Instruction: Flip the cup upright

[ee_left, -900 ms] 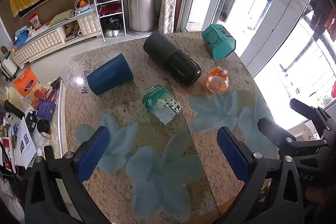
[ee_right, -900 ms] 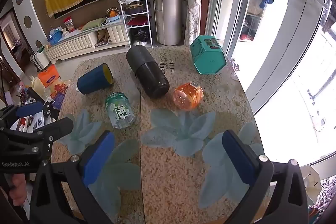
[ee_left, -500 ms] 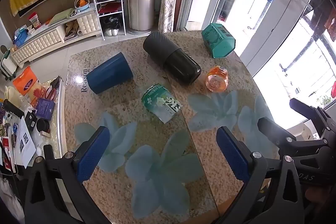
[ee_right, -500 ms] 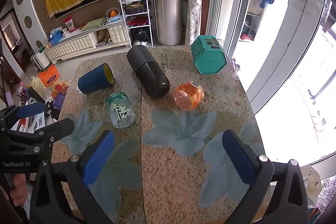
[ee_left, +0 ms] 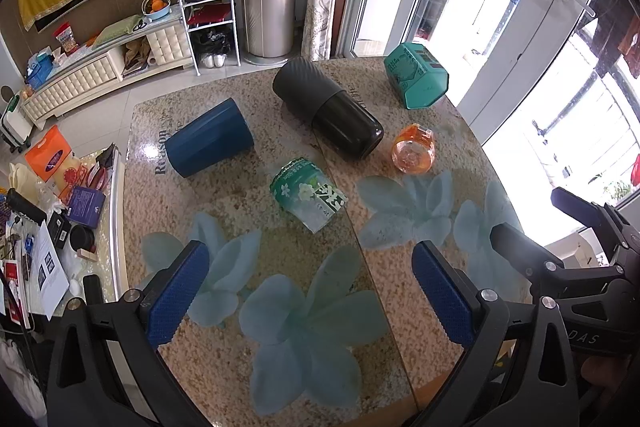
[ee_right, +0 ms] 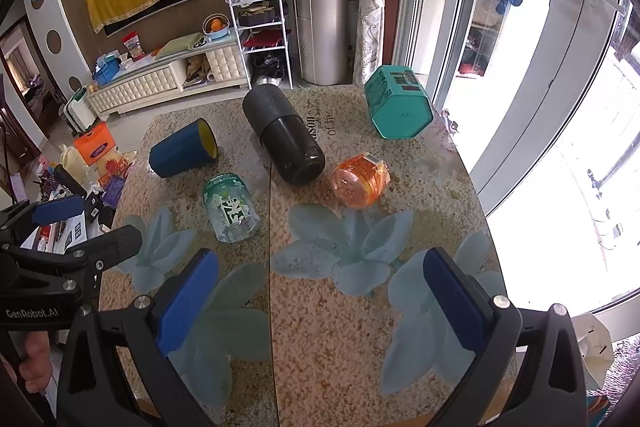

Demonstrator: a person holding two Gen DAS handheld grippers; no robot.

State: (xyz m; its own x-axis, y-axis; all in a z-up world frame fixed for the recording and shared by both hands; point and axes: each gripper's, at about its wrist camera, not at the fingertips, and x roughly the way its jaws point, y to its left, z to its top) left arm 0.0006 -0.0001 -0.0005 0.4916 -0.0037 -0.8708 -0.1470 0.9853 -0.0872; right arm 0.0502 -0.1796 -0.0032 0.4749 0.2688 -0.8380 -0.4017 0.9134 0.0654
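Several cups lie on their sides on the speckled table (ee_left: 224, 367). A dark blue cup (ee_left: 210, 143) with a yellow inside (ee_right: 184, 153) is at the left. A green printed cup (ee_left: 308, 193) (ee_right: 230, 207) lies in the middle. A black tumbler (ee_left: 326, 113) (ee_right: 284, 143), an orange cup (ee_left: 412, 155) (ee_right: 360, 181) and a teal hexagonal cup (ee_left: 416, 81) (ee_right: 398, 107) lie farther back and right. My left gripper (ee_left: 308, 297) and right gripper (ee_right: 320, 303) are both open and empty, hovering over the near table, apart from every cup.
The table carries pale blue flower prints and a seam down its middle. Its left edge drops to a cluttered low shelf (ee_left: 48, 227). Glass doors (ee_right: 520, 87) stand behind and to the right. A white rack (ee_right: 262, 31) and a cabinet stand across the room.
Both grippers have crept slightly forward toward the cups. The cups have not moved and both jaws stay open.
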